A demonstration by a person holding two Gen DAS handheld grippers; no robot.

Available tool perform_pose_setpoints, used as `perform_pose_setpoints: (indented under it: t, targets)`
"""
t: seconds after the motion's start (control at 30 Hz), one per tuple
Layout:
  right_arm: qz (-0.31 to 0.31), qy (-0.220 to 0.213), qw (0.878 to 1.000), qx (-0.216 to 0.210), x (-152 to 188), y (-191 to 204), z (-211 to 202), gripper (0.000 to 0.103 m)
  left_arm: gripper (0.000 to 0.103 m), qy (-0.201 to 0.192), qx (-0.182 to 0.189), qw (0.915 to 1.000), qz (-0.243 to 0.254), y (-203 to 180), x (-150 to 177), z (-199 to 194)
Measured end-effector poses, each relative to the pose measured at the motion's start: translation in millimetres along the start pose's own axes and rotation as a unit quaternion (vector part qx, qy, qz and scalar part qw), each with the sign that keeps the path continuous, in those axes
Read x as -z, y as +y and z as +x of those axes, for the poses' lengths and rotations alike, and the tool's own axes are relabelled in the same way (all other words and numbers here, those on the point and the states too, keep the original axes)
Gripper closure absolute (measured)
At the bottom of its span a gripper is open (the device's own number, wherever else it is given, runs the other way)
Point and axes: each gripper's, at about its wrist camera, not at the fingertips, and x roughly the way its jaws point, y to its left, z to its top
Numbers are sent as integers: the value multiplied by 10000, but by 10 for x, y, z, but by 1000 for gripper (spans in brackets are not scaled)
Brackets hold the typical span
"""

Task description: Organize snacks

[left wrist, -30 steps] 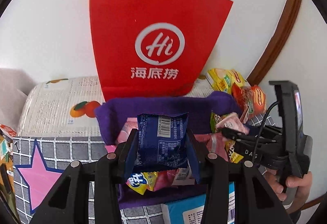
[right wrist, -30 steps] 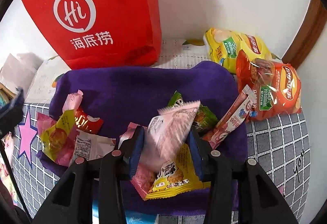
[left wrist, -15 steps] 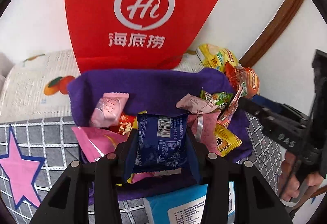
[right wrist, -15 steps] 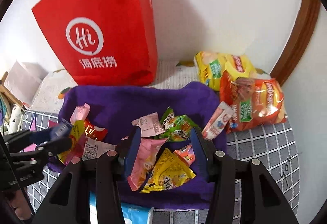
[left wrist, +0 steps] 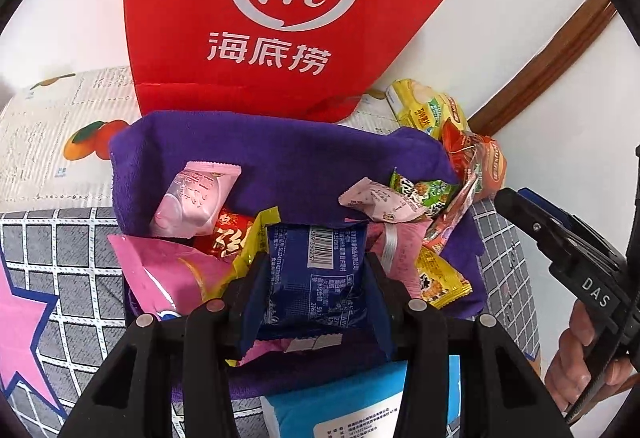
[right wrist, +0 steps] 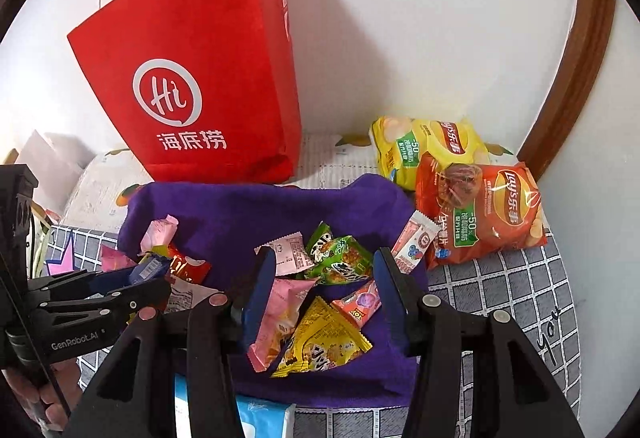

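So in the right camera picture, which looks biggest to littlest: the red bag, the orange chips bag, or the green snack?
1. Red bag, by far the largest.
2. Orange chips bag.
3. Green snack, the smallest, even though it lies nearer the camera than the chips.

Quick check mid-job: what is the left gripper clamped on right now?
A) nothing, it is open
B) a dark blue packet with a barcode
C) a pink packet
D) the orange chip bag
B: in the left wrist view the left gripper has both fingers pressed against the sides of the blue packet, barcode facing the camera, above the purple cloth.
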Motion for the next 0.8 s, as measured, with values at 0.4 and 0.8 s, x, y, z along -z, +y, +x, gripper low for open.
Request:
perform_pose_setpoints:
  t: [0.4, 0.8]
  targets:
    - [-88, -95, 9999, -62, -8, 63, -78, 52, 45, -128, -47, 9999, 64, -29, -22, -93]
    - [99, -559, 9979, -300, 49, 150, -638, 43, 39, -361, -325, 9980, 411, -229, 16, -325]
